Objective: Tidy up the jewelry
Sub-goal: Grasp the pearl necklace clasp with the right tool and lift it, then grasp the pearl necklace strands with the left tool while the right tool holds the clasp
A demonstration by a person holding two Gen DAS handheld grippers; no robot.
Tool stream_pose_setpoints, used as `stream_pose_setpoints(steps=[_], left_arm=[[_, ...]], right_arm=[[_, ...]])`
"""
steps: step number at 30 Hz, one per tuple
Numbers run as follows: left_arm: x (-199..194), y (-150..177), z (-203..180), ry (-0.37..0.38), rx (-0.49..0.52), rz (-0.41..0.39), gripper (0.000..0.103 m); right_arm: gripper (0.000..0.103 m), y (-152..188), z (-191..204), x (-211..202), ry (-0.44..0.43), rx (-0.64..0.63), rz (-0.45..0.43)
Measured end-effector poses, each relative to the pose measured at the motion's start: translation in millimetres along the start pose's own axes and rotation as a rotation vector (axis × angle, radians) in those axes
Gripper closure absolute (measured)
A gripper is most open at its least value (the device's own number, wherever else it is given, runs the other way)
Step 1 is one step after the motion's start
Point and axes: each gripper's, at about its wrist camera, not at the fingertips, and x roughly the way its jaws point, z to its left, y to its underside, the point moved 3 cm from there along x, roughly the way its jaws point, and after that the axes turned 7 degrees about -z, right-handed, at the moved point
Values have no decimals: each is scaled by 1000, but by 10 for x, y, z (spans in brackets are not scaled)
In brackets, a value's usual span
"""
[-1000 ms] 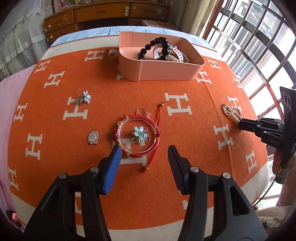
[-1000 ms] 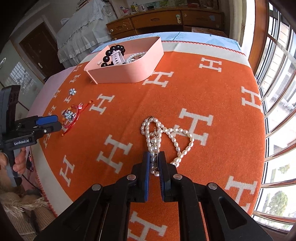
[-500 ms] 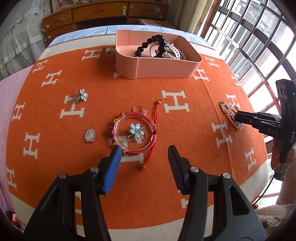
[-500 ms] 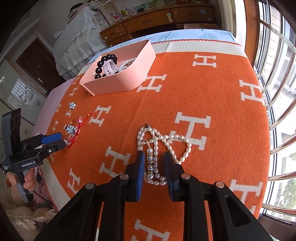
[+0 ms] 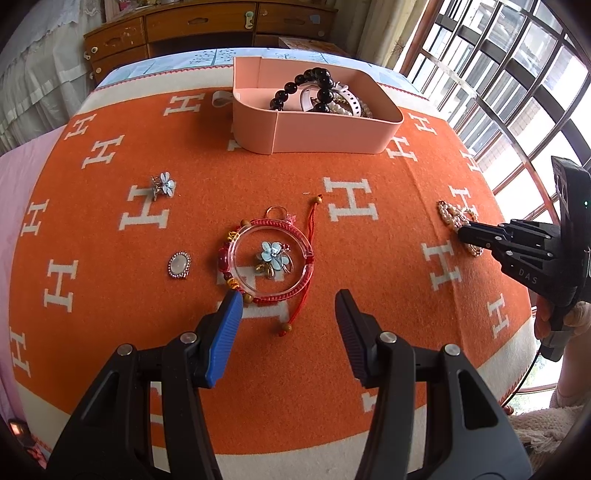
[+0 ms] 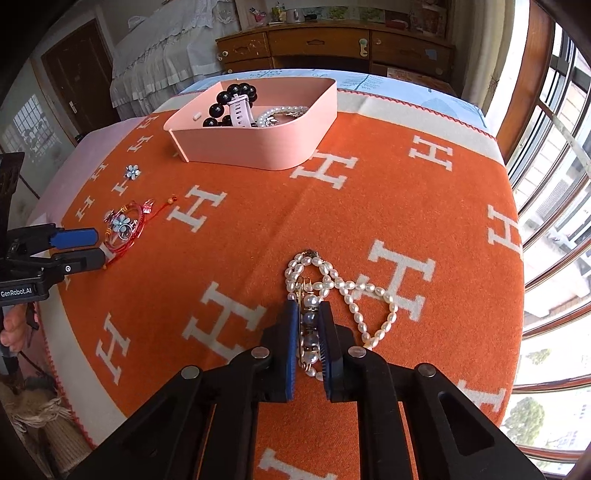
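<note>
A pearl necklace (image 6: 332, 284) lies on the orange blanket; it also shows in the left wrist view (image 5: 454, 218). My right gripper (image 6: 309, 306) has its jaws closed narrowly around the pearl strand. My left gripper (image 5: 288, 302) is open and empty, just in front of a red cord bracelet with a clear bangle (image 5: 271, 254) and a blue flower charm (image 5: 275, 254). A pink box (image 5: 317, 133) at the back holds a black bead bracelet (image 5: 314, 88), a pink watch and pearls.
A blue flower clip (image 5: 164, 184) and an oval brooch (image 5: 180, 264) lie left of the bangle. The blanket's white border (image 5: 295, 454) marks the near edge. Windows stand to the right, a wooden dresser (image 5: 207, 26) behind.
My right gripper opened slightly half a second ago, moved forward over the pearls and has closed around the strand again. My left gripper has drifted slightly; the bangle stays put.
</note>
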Motion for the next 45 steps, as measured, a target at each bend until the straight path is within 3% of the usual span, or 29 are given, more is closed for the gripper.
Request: stream_pose_setpoints(steps=[8,16,20,24,28,33,41,42,45], left_arm=[[-40,-93,-150,36,42,-10,54],[-56,-440,-806,144,160,-29,54],[98,-599,-1169,199,191,6,54],[377,-704,-1469,222,191,91,54],[673,-747,-1709,228,184,169,54],[939,-763,-1845,209,163,240,54],[1070,-761,-1976,108,214,218,54],[1086,-757,-2005,91,224,211,56],[1090,-740,-2062,11,283,169,90]], right_arm=[[96,-85,-3,-210,-14,42,-51],[96,-234,-59,-660,-39,124,-134],[96,-256,-150,-890,-27,192,-169],[96,-168,-298,-1040,-10,260,-192],[96,-8,-495,-1107,12,339,-219],[96,208,-705,-1138,-24,435,-234],[96,410,-798,-1103,-61,485,-241],[96,428,-809,-1100,-63,489,-242],[96,458,-816,-1074,-67,500,-244]])
